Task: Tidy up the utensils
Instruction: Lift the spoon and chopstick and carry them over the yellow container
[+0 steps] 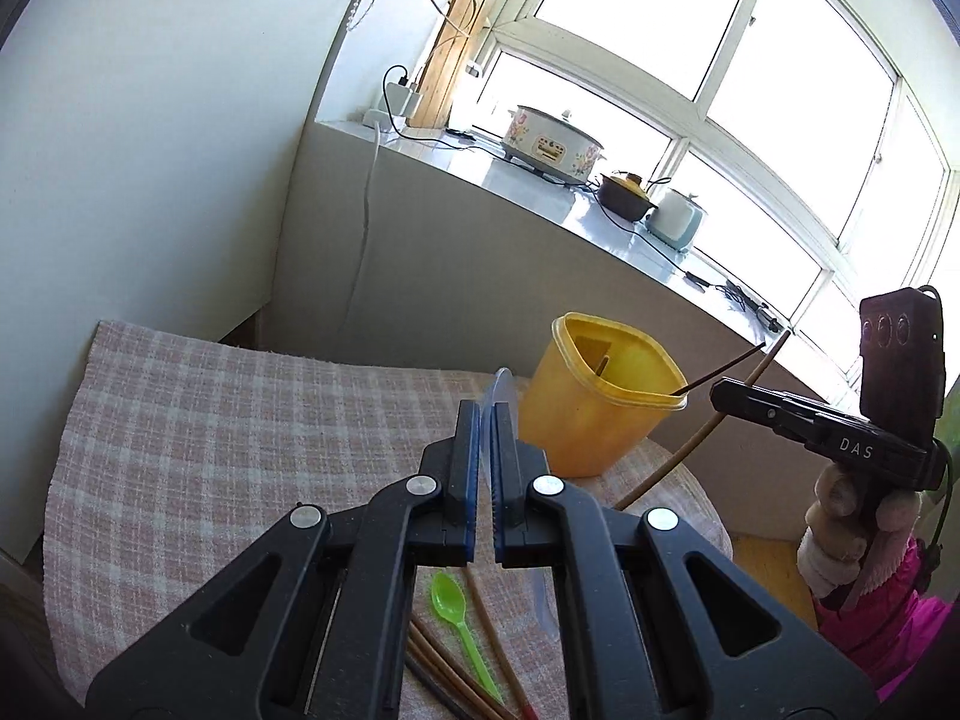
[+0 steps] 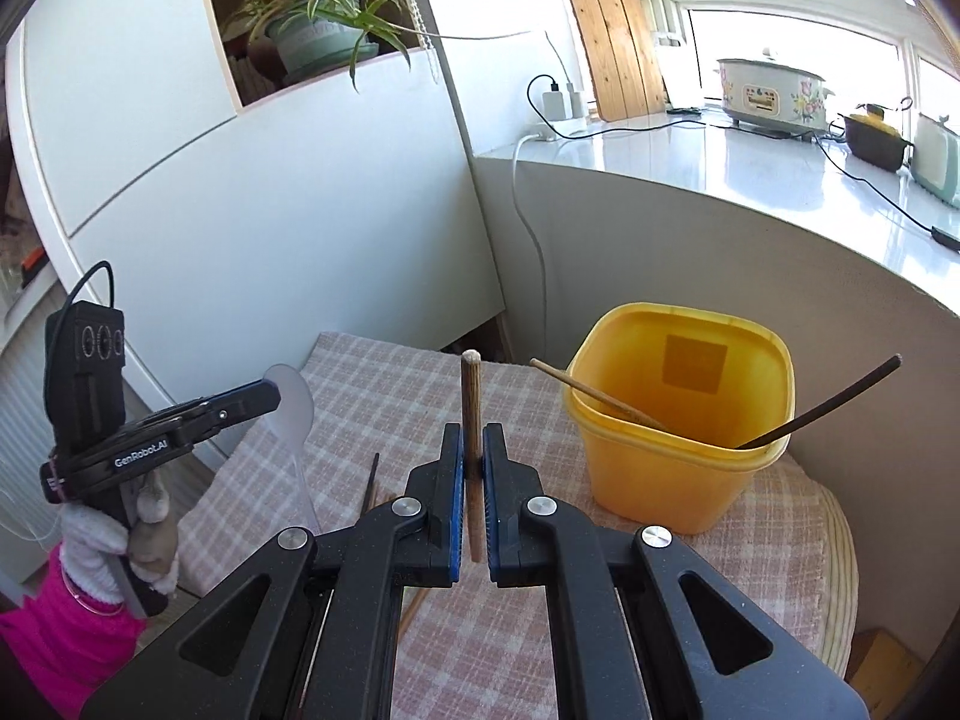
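Yellow tub already held two sticks; left tongs clamped clear spoon, right tongs clamped wooden chopstick; green spoon, more chopsticks remained lower centre on worktop.

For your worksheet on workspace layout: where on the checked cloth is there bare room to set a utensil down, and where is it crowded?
Free: the wide stretch of checked cloth between the white wall panel and the yellow container. Crowded: the near edge, where the green spoon and loose chopsticks lie, and the cloth's right side, taken by the container.
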Tool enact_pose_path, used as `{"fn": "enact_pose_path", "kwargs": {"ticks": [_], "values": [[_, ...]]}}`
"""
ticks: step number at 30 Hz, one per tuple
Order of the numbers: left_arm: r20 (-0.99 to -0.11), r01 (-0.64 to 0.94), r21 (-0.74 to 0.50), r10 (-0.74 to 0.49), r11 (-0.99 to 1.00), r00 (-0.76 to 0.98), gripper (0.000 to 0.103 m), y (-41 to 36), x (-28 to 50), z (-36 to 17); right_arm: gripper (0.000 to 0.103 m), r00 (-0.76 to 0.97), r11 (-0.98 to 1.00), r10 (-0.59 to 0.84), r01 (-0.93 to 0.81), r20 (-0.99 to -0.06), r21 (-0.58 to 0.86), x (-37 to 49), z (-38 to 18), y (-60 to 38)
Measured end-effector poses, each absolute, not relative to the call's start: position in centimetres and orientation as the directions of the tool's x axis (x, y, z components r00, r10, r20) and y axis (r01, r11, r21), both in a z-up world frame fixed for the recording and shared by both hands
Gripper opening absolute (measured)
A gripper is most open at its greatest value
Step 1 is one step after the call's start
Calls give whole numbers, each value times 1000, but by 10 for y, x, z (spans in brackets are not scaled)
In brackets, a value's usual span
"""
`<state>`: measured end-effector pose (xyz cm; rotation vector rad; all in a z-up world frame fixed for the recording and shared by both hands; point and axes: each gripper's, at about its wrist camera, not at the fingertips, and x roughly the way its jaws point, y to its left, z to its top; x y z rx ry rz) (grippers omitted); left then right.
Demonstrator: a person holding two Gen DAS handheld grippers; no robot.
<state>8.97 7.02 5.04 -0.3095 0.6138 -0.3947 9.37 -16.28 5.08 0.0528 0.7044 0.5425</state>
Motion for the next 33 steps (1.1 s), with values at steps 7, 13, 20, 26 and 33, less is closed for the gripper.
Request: {"fn": "enact_pose_path", "kwargs": {"ticks": [7, 13, 20, 26, 33], "values": [[-438, 316, -380, -470, 870, 767, 1, 42, 108, 77, 4, 697, 875, 480, -420, -533, 239, 88, 75, -194], [-426, 345, -363, -483, 866, 765, 1, 18, 136, 91, 4, 743, 889, 458, -386, -488, 247, 89, 90, -216], [-418, 364, -342, -488, 866, 766, 1, -8, 165, 102, 4, 774, 895, 444, -359, -451, 263, 97, 105, -235], [-408, 372, -347, -496, 861, 767, 1, -21, 188, 111, 4, 799, 899, 430, -337, -421, 279, 107, 114, -248], [-403, 367, -348, -491, 863, 773, 1, -30, 214, 118, 4, 822, 907, 403, -302, -402, 293, 121, 122, -264]]}}
